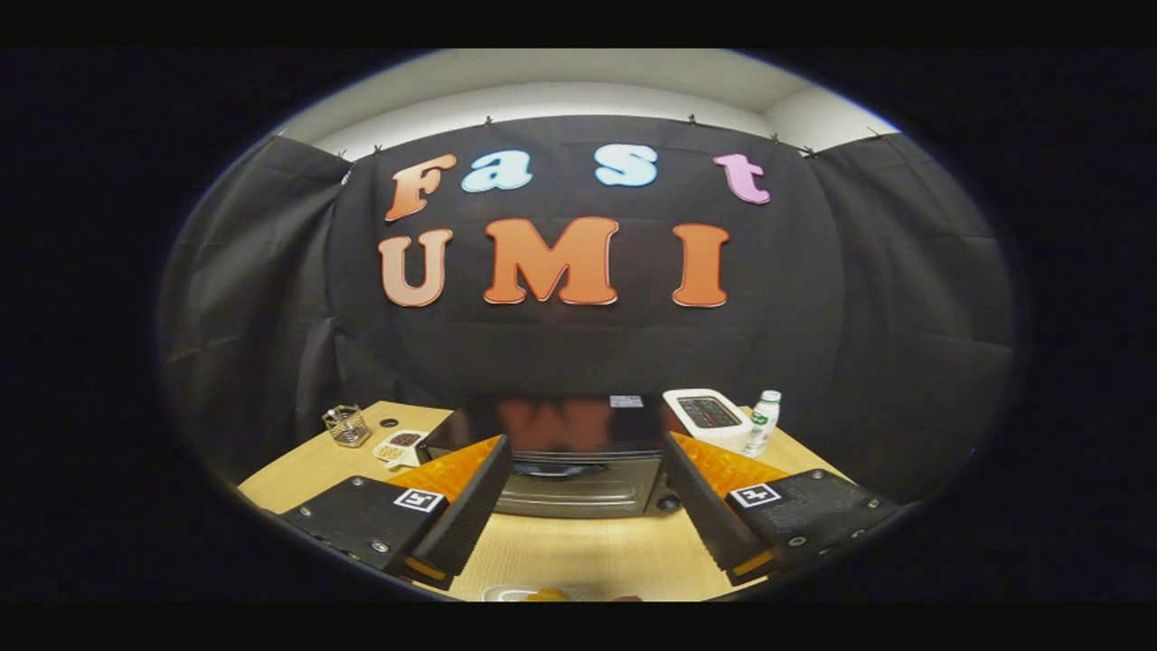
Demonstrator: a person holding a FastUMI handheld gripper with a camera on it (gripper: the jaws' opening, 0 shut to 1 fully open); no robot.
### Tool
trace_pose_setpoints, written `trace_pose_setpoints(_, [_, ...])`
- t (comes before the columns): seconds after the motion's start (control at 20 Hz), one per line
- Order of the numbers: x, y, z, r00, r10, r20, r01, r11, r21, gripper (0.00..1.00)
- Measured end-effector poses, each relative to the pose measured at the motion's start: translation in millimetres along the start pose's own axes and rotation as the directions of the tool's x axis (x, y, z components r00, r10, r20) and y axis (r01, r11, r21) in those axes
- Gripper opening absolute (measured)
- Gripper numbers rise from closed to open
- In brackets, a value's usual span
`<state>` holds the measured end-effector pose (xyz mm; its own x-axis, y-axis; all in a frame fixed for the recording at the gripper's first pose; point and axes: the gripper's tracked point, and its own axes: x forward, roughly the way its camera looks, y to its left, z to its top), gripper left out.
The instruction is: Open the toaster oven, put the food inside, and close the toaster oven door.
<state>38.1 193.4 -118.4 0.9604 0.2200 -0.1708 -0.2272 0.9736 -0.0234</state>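
A dark toaster oven (578, 452) with a glossy black top and a silver front stands on the wooden table (578, 556), its door closed and its handle facing me. My gripper (583, 452) is open, its two black fingers (470, 502) spread wide on either side of the oven's front, a short way back from it, with nothing held. Below the fingers, at the table's near edge, sits the rim of a white plate (506, 592) with orange food (547, 595) on it.
Left of the oven sit a small wire basket (347, 425) and a white dish with compartments (400, 446). Right of it stand a white appliance (714, 416) and a small bottle with a green label (763, 423). Black cloth walls close the booth behind.
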Motion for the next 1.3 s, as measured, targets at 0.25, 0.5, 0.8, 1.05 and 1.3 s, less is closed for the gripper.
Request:
trace_pose_setpoints(0.25, [62.4, 20.8, -42.6, 0.992, -0.007, -0.128, 0.003, 0.999, -0.033, 0.99])
trace_pose_setpoints(0.5, [84.3, 33.9, -73.5, 0.972, 0.004, -0.236, -0.018, 0.998, -0.055, 1.0])
trace_pose_setpoints(0.8, [75.8, 39.6, -82.7, 0.963, -0.01, -0.27, -0.012, 0.997, -0.078, 1.0])
trace_pose_setpoints(1.05, [52.7, 47.2, -127.3, 0.927, 0.059, -0.371, 0.001, 0.987, 0.159, 1.0])
trace_pose_setpoints(1.3, [69.8, 47.6, -48.8, 0.988, 0.007, -0.154, -0.014, 0.999, -0.041, 0.99])
